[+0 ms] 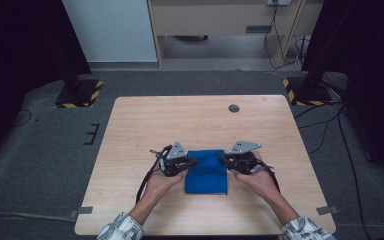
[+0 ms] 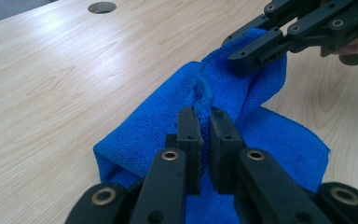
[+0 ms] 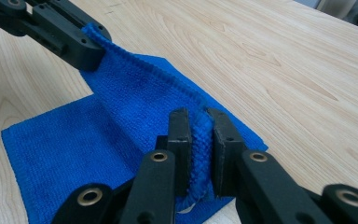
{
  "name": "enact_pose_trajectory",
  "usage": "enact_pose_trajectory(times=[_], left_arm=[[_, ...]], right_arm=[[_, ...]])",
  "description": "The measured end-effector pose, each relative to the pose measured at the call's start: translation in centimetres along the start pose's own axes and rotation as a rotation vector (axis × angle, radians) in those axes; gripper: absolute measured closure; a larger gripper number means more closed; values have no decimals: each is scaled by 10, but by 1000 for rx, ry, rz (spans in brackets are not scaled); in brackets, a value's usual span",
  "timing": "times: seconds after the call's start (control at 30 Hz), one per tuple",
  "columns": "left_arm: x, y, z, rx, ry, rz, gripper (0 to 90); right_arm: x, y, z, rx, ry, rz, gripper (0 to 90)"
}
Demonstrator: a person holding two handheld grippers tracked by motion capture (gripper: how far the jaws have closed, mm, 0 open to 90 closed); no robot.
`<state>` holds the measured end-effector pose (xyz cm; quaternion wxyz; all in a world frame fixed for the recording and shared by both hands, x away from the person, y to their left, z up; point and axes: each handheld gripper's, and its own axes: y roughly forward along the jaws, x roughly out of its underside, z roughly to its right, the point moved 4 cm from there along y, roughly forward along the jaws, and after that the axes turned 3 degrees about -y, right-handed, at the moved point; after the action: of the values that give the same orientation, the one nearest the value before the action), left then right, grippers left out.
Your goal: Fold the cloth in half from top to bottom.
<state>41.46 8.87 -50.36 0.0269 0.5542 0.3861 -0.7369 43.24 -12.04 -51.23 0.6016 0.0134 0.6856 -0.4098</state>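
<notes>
A blue microfibre cloth lies folded on the wooden table, near its front middle. My left gripper is shut on the cloth's far left corner, and my right gripper is shut on its far right corner. In the left gripper view the cloth is pinched between my own jaws, its edge lifted toward the right gripper. In the right gripper view the cloth bunches between my jaws, and the left gripper holds the other corner at upper left.
A round grey grommet sits in the table near its far edge. Black stands with yellow-black striped bases stand on the grey floor beyond the far corners. Cables trail on the floor at right.
</notes>
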Motion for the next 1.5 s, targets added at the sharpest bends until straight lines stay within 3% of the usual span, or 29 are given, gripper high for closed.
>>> enact_pose_trajectory(times=[0.33,1.2,1.5], left_arm=[[7,1,3,24,-20,-6,841],[22,-5,18,48,-13,-22,825],[33,-6,19,36,-7,-41,750]], right_arm=[[7,1,-3,-5,-1,-14,806],[17,-8,-20,-30,-35,-33,813],[22,-6,-29,-52,-51,-56,782]])
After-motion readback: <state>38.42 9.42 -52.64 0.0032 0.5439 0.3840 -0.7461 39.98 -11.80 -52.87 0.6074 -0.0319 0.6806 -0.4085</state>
